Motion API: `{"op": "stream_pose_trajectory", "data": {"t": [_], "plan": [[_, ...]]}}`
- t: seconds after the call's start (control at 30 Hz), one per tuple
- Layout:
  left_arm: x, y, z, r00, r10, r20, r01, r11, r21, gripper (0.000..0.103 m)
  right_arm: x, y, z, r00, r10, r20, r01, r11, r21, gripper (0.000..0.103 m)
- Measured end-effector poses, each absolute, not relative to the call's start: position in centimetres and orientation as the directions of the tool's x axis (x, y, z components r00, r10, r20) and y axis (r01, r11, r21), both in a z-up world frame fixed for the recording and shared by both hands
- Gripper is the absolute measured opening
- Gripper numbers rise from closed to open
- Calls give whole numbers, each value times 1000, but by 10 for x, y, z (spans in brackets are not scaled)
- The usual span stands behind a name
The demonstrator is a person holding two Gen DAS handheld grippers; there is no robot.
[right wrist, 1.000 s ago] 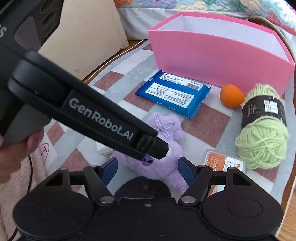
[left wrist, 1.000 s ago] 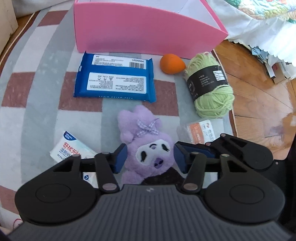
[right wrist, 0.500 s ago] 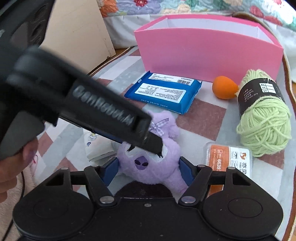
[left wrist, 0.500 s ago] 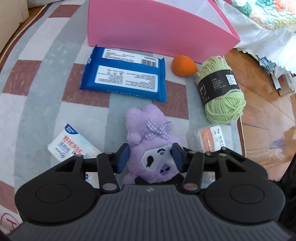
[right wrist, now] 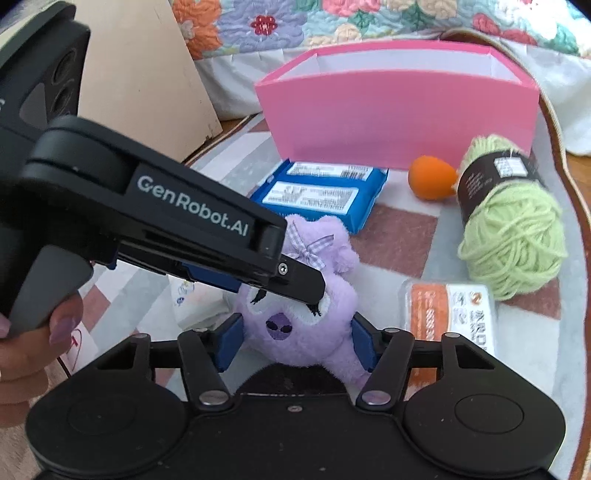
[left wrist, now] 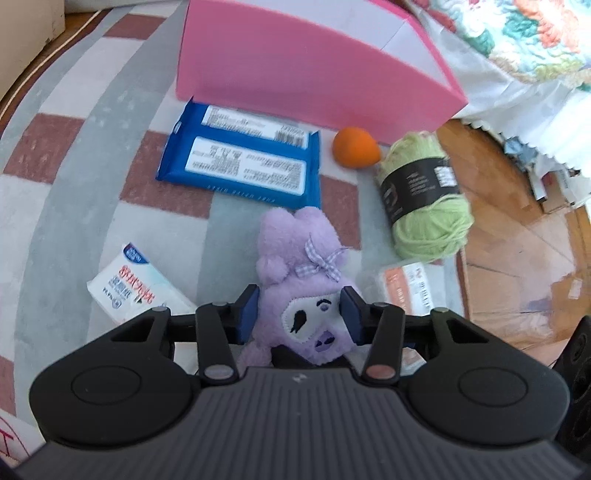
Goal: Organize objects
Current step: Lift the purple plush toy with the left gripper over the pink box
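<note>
While closing on the plush [left wrist: 301, 284], left gripper [left wrist: 300, 314] has both blue pads [left wrist: 248, 314] against the sides of the purple head, narrow, squeezing the face between them. Seen from the right wrist, same gripper [right wrist: 291, 280] reaching in from the left, its black finger lying across the plush's eyes, held by a hand [right wrist: 33, 343] at the frame's lower left. Right gripper [right wrist: 295, 341] also closing, plush [right wrist: 295, 325] between its fingers; pads [right wrist: 231, 341] at or just beside the fur on each side, firm contact impossible to tell.

Plush lying on the checked rug [left wrist: 74, 192], bow toward the pink box [left wrist: 295, 70], face toward both cameras. Relative to the plush:
- blue wipes pack [left wrist: 243, 166] just beyond it, flat, labels up, between plush and box
- box farther beyond, upright and open-topped, white inside
- orange egg-shaped thing [left wrist: 354, 147] beyond and to the right, near the box's wall
- green yarn ball [left wrist: 424, 199] to the right, dark band round it, near the egg
- orange-labelled clear packet [left wrist: 406, 284] just to the right, flat on the rug
- white tissue pack [left wrist: 136, 288] to the left, red print on top, partly hidden by the left gripper

Floral quilt [right wrist: 369, 22] behind the box; wood floor [left wrist: 517, 240] past the rug's right edge.
</note>
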State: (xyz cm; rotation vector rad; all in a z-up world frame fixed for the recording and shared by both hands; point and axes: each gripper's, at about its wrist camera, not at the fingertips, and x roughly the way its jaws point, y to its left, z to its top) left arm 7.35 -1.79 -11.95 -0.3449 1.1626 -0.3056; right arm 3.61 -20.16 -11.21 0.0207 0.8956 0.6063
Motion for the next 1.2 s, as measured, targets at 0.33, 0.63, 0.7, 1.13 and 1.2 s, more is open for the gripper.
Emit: {"op": "stream_pose_trajectory", "data": {"t": [0.33, 0.63, 0.7, 1.13, 1.2], "plan": [[69, -16, -98, 426, -475, -770, 111, 872, -476, 46, 36, -210, -81, 514, 480, -711, -484, 846, 222, 64], [68, -5, -84, 448, -511, -733, 90, 842, -532, 45, 34, -221, -75, 526, 518, -674, -506, 828, 241, 63], [70, -2, -79, 445, -530, -722, 99, 831, -548, 45, 35, -224, -75, 525, 530, -665, -500, 825, 263, 63], [79, 2, -19, 490, -538, -686, 152, 827, -541, 45, 53, -206, -23, 533, 516, -670, -534, 820, 207, 61], [86, 7, -9, 486, -551, -679, 125, 812, -570, 45, 56, -201, -12, 536, 511, -672, -534, 822, 198, 61]]}}
